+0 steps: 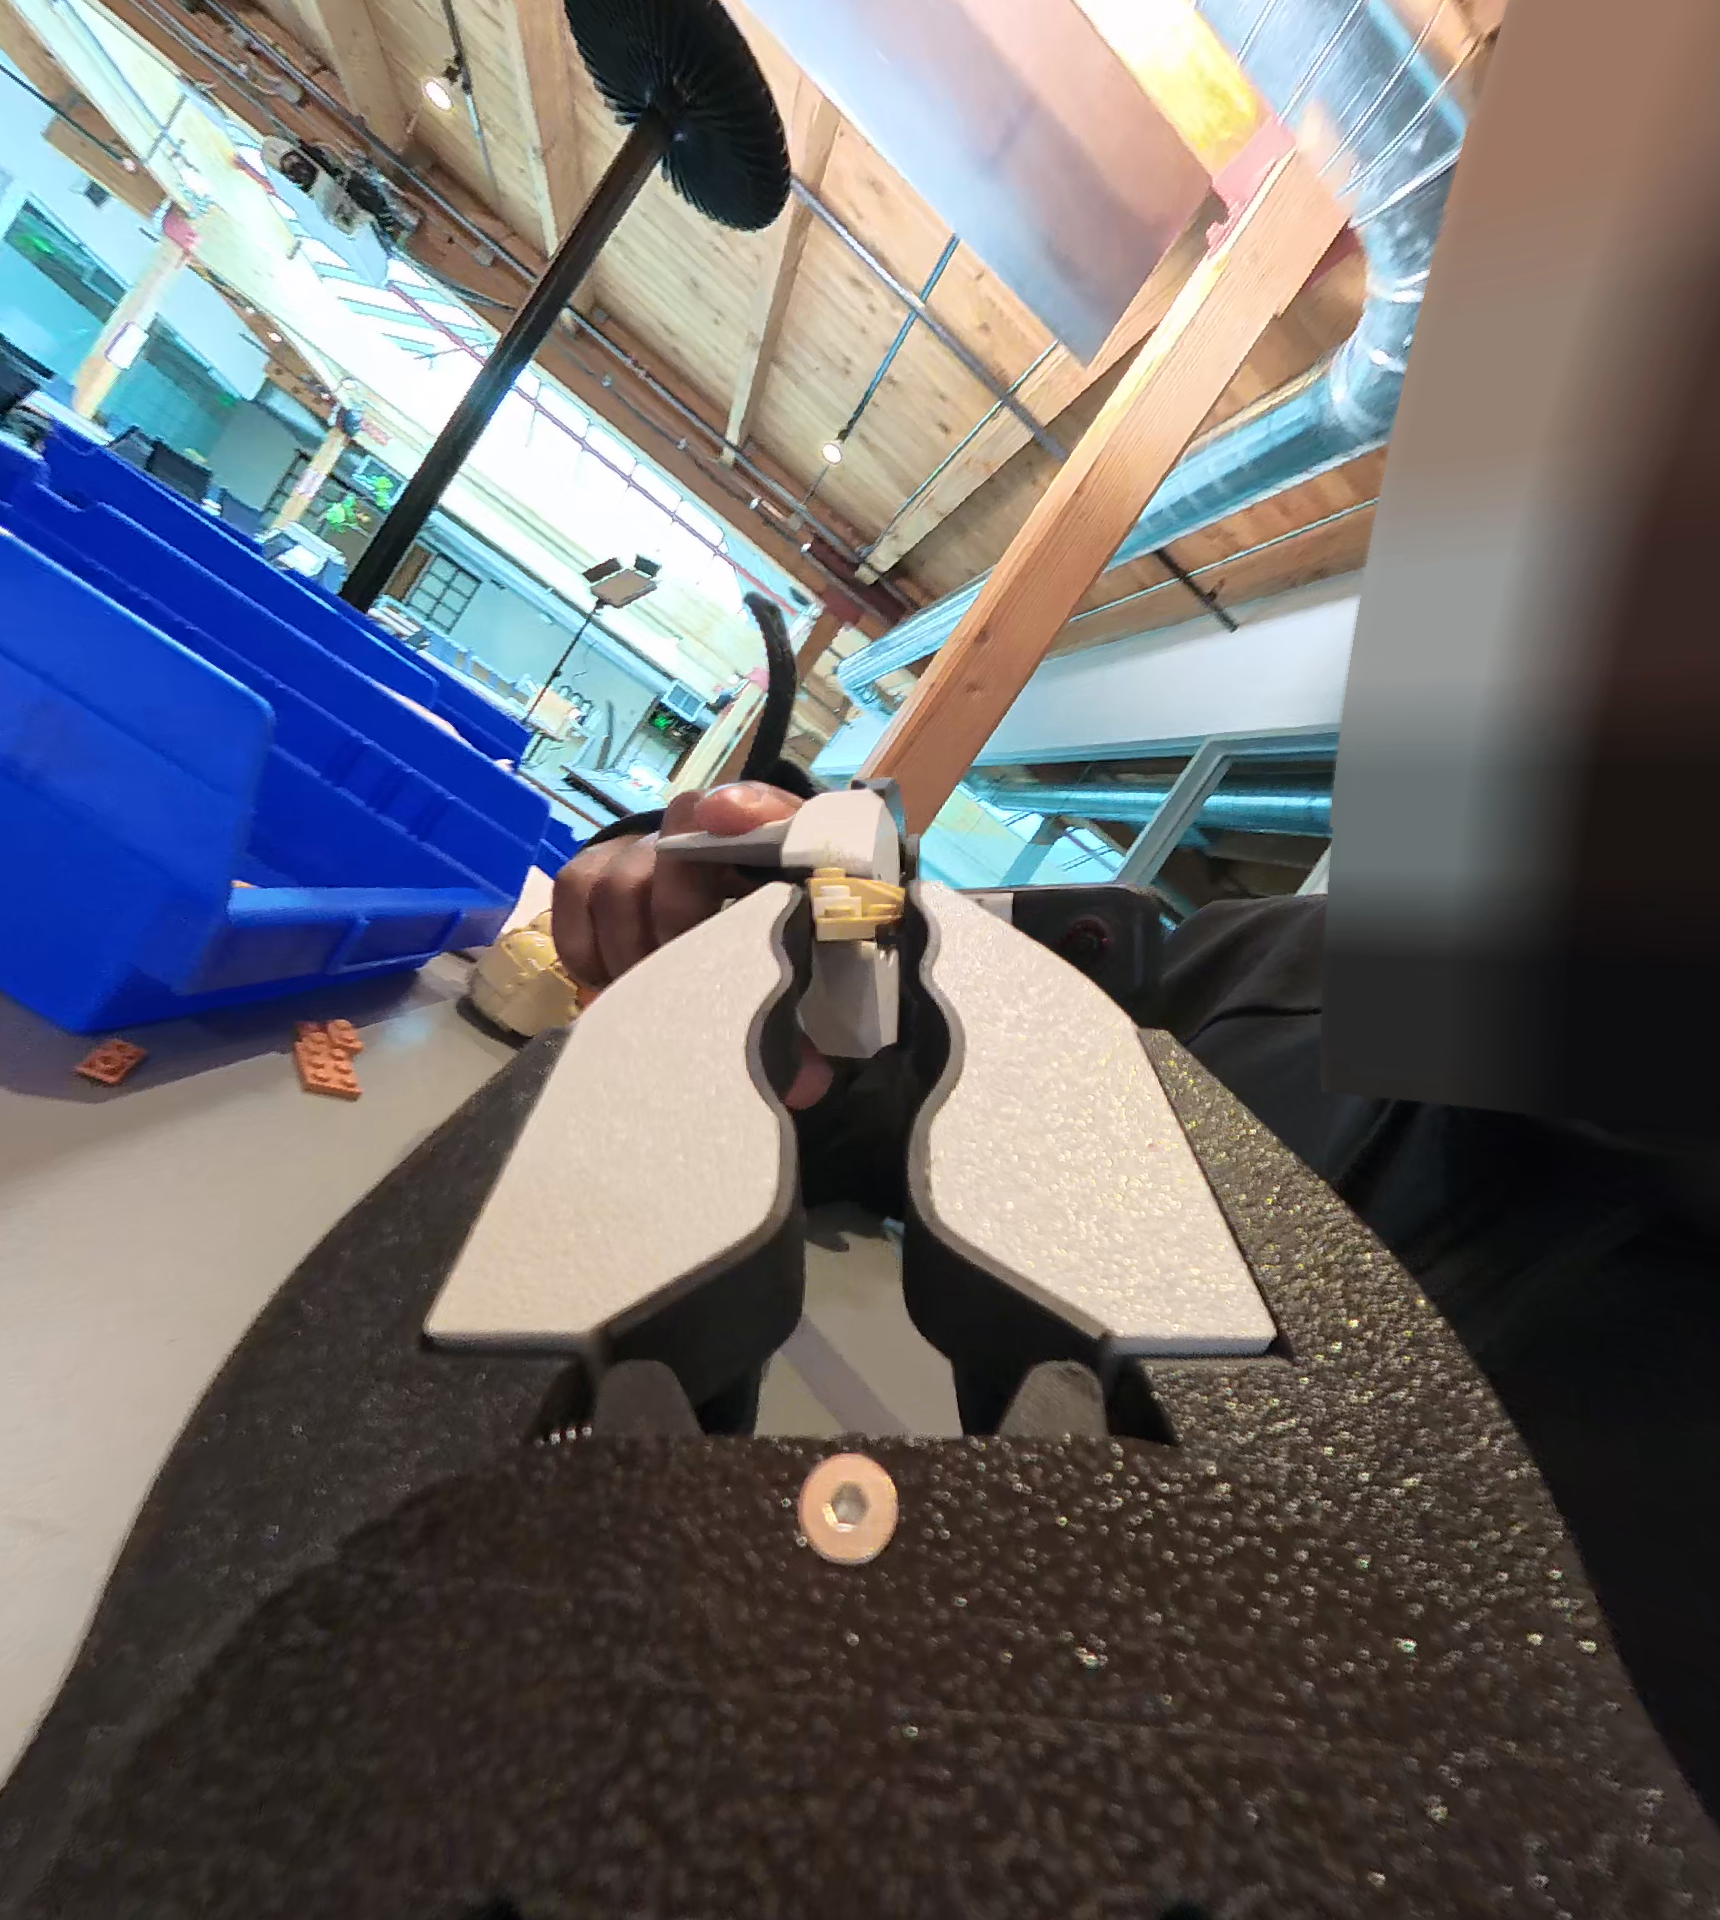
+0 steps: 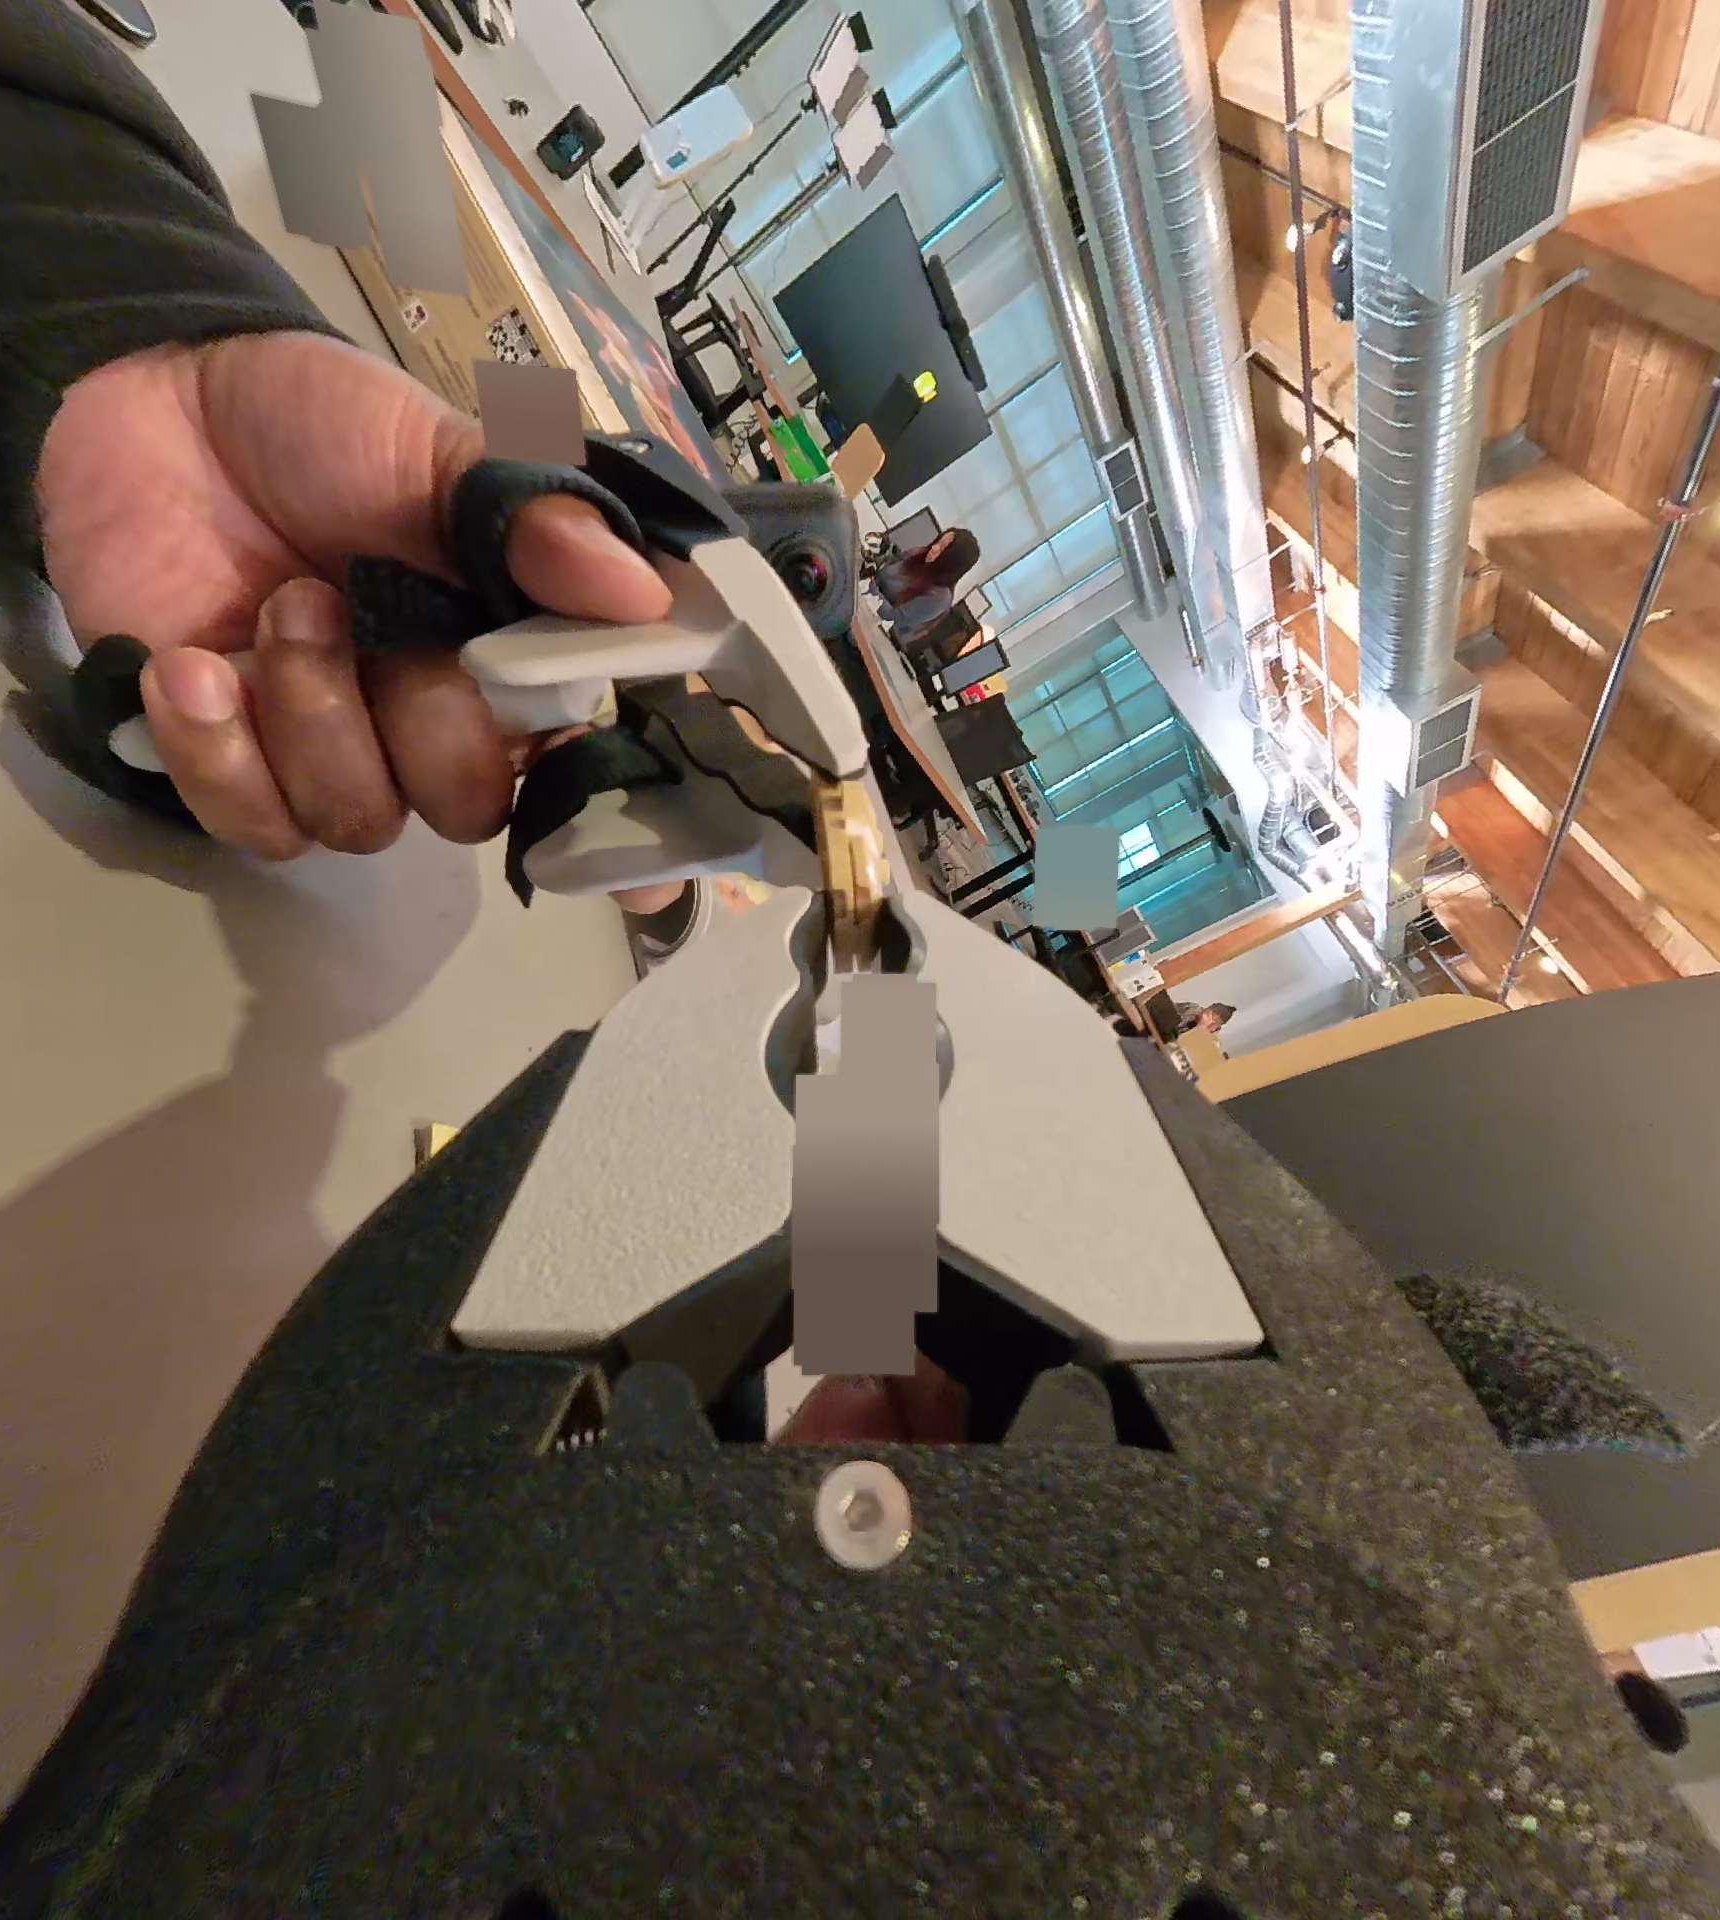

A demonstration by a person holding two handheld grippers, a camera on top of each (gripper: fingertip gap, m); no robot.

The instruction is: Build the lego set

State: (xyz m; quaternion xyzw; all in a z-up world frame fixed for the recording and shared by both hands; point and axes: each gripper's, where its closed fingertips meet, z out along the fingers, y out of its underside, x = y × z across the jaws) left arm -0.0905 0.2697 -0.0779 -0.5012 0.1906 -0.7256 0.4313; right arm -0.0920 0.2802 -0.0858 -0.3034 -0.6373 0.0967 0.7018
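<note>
A small tan lego assembly [image 1: 851,912] is held up in the air between both grippers. My left gripper [image 1: 858,902] is shut on it, with its grey fingers [image 1: 669,1122] closed from both sides. The right gripper's grey fingers [image 1: 840,840] clamp the same assembly from the far side, held by a hand [image 1: 617,904]. In the right wrist view, my right gripper [image 2: 856,927] is shut on the lower end of the tan assembly [image 2: 848,847]. The left gripper's fingers [image 2: 783,675], held by a hand [image 2: 295,623], grip its upper end.
Blue plastic bins [image 1: 108,779] stand at the left on the grey table [image 1: 56,1299]. Two orange lego plates [image 1: 331,1055] [image 1: 111,1060] and a cream lego build [image 1: 523,977] lie in front of the bins. A black pole [image 1: 513,384] rises behind. My two grippers' fingertips are within a few centimetres of each other.
</note>
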